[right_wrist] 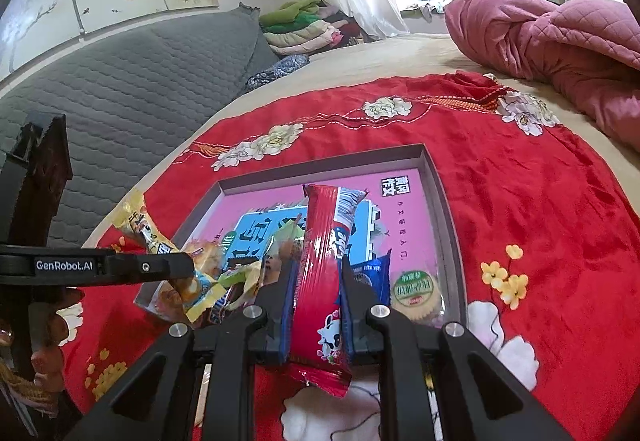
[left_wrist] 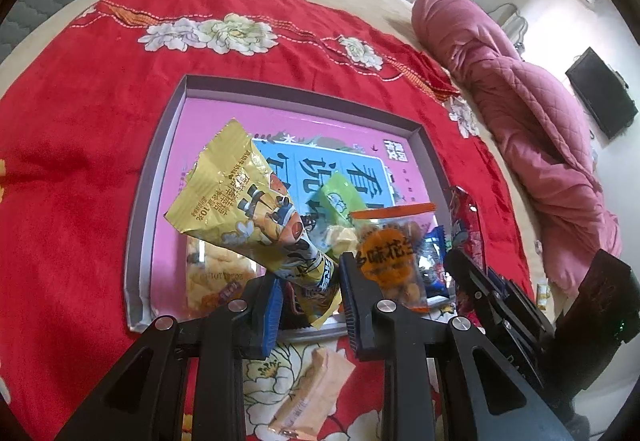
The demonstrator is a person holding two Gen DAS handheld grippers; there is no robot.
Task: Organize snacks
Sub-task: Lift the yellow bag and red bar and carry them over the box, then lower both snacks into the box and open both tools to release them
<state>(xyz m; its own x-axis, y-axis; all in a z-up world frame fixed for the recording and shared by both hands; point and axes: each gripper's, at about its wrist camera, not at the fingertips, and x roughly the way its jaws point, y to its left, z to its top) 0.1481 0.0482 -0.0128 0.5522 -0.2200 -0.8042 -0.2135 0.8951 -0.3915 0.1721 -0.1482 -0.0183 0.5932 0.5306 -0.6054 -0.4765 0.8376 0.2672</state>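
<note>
Left tongs: my left tongs are clamped on the lower end of a yellow snack packet, which tilts up and away to the left over the near part of the box.

Right tongs: my right tongs are clamped on a long red snack packet. It stands nearly upright between the blue pads, its bottom end poking out below them and its top reaching over the box.

Box: a shallow grey-walled box with a pink printed floor lies on the red flowered blanket on the bed, straight ahead of both tongs.

Inside the box: just beyond my left tongs sit a clear bag with an orange label, a green packet and a blue packet; a clear bag of yellow puffed snacks lies under the yellow packet. To the right of my right tongs lies a round green-labelled packet, touching the box's near right corner.

Outside the box: a pale orange packet lies on the blanket below my left tongs.
</note>
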